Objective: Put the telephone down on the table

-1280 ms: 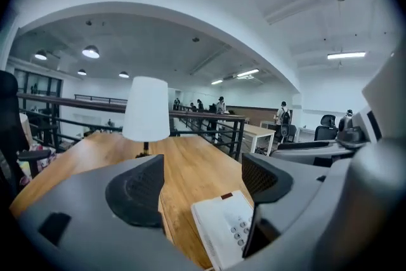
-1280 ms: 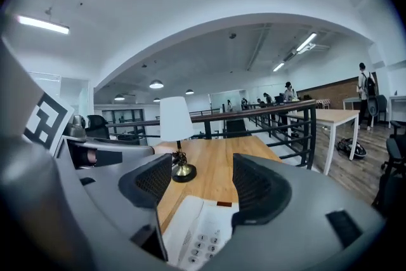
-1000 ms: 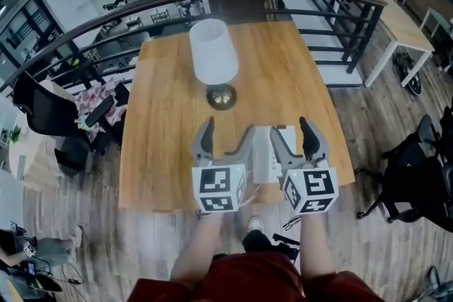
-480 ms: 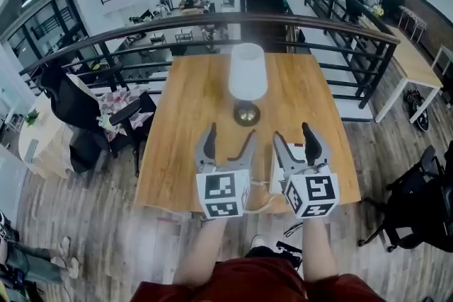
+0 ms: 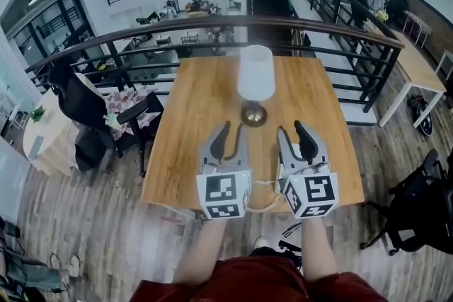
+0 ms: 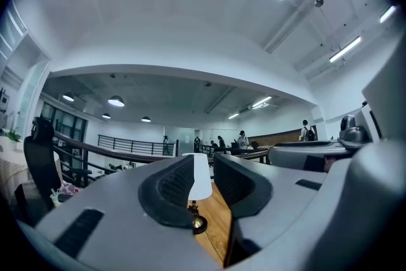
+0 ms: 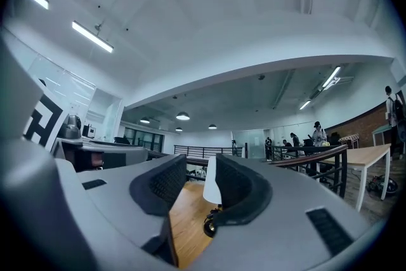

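Wooden table (image 5: 191,152), lamp (image 5: 255,74) behind; left gripper (image 5: 233,132) and right gripper (image 5: 291,129), jaws just closing, narrowly apart, empty. Telephone (image 5: 273,189), mostly hidden, seems light, rigid: grasp handset's middle.

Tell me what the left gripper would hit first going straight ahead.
The left gripper would probably meet the lamp: its shade shows dead ahead between the jaws, which have just been closing with nothing held. Depth is unclear.
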A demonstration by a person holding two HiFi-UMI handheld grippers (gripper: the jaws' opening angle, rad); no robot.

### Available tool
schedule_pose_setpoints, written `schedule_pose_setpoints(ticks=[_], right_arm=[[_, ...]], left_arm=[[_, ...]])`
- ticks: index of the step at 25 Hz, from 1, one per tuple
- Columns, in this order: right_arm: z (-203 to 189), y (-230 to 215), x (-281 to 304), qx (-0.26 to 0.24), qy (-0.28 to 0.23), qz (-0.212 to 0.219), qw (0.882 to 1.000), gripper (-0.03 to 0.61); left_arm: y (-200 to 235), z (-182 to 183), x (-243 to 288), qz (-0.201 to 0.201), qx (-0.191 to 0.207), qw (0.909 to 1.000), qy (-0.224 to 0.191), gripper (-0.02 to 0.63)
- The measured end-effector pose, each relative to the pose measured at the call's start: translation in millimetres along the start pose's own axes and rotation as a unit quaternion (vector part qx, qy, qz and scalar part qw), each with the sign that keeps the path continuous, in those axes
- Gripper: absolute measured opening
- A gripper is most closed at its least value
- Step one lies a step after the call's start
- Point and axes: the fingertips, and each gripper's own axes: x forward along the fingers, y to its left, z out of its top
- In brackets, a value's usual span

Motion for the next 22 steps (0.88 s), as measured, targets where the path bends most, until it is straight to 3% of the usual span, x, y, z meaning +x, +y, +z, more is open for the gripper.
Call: schedule_pose_setpoints(ticks=[2,4,12,22], right_arm=[[2,0,-2,0.007,-0.007,-0.004,1.0,0.082],[4,0,-4,0.016,-0.013,-0.007,1.0,0.044],[1,7,-4,-0.005,-0.005,-0.007,1.0,0.029],[-1,-7,-5,0.014,-0.005,-0.016,1.0,0.029]], left_arm=[[-1,2,-1,-0.001,0.003,1.0,-0.005,0.084],[-2,3,-1,-0.005,0.001,1.0,-0.008,0.052],[-6,-1,1,-0.013,-0.001,0.9999,-0.004,0.032],[-16,0,10,-0.016,0.003,0.9999,-0.006,0.032]])
